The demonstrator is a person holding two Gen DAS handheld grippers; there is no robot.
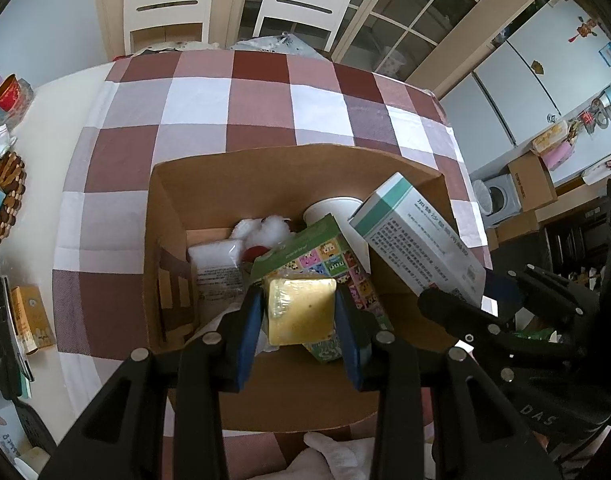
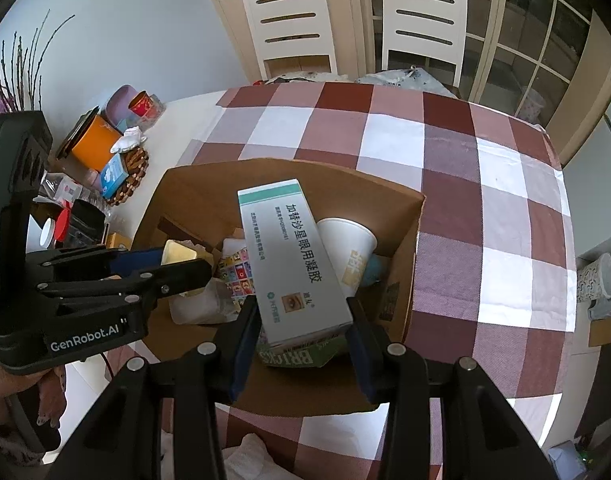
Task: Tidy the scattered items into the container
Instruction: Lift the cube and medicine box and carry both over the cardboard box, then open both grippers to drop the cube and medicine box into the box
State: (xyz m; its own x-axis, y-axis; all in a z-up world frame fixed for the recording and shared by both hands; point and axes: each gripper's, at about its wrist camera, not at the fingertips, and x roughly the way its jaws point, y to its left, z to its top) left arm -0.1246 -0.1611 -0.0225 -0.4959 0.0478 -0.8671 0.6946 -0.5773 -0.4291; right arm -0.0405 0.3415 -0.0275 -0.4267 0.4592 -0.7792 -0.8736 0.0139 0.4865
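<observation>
Left gripper (image 1: 299,312) clamps a yellow wrapped block (image 1: 300,307) over the open cardboard box (image 1: 265,168). Right gripper (image 2: 304,326) grips a white-and-teal medicine carton (image 2: 293,260) by its near end, long axis running away from the fingers, over the box. Paper cup (image 2: 347,240) and colourful bricks box (image 1: 333,256) inside, partly hidden.

Yellow block (image 1: 301,308) and tilted white medicine box (image 2: 295,260) (teal-striped) above the open cardboard box (image 1: 225,184).
</observation>
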